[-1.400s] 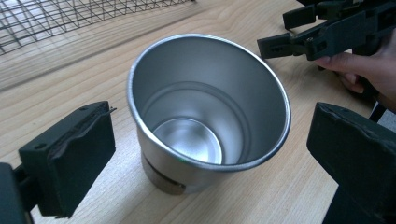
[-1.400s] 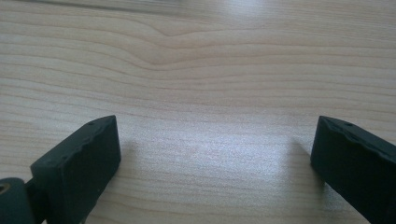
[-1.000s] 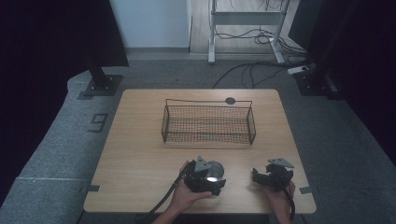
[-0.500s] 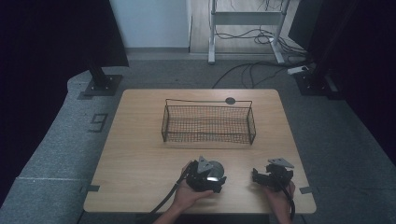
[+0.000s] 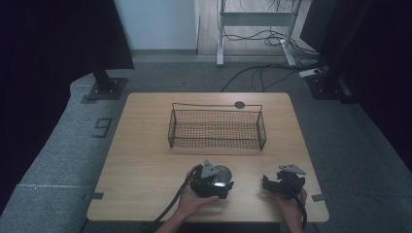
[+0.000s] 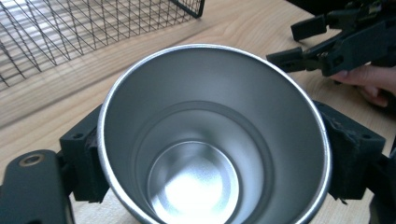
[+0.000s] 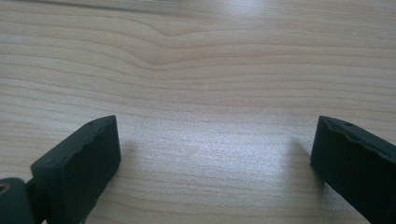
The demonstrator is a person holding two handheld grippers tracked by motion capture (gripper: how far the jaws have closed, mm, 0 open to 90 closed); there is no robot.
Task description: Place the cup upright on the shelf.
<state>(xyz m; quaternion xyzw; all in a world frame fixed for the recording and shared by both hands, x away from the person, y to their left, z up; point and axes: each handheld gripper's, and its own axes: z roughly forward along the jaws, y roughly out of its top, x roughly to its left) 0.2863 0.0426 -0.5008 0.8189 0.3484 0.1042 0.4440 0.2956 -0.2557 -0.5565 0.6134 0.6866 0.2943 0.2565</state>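
**Cup clamped in left gripper; no visible change from half a second ago**

Left gripper (image 6: 210, 154): jaws pressed against opposite sides of a shiny metal cup (image 6: 212, 140). In the left gripper view the cup's open mouth faces the camera, empty inside, with a black pad on either side of its wall. In the high view the left gripper (image 5: 212, 182) and the cup (image 5: 221, 173) sit at the near middle of the table (image 5: 145, 165), the left hand (image 5: 192, 201) wrapped around the gripper body and the cable trailing off the near edge.

Right gripper (image 7: 212, 154): jaws spread wide, bare wood grain between them, nothing held. In the high view the right gripper (image 5: 281, 183) rests low at the near right of the table, well apart from the cup, with the right hand (image 5: 291, 206) behind it. It also appears at upper right of the left gripper view, jaws parted.

Wire basket (image 5: 216, 128): stands at the table's far middle, empty, beyond both grippers. A small dark disc (image 5: 239, 104) lies just behind its far rim.

Versus the earlier frames: grippers, cup and basket hold the same positions; no shift detectable.
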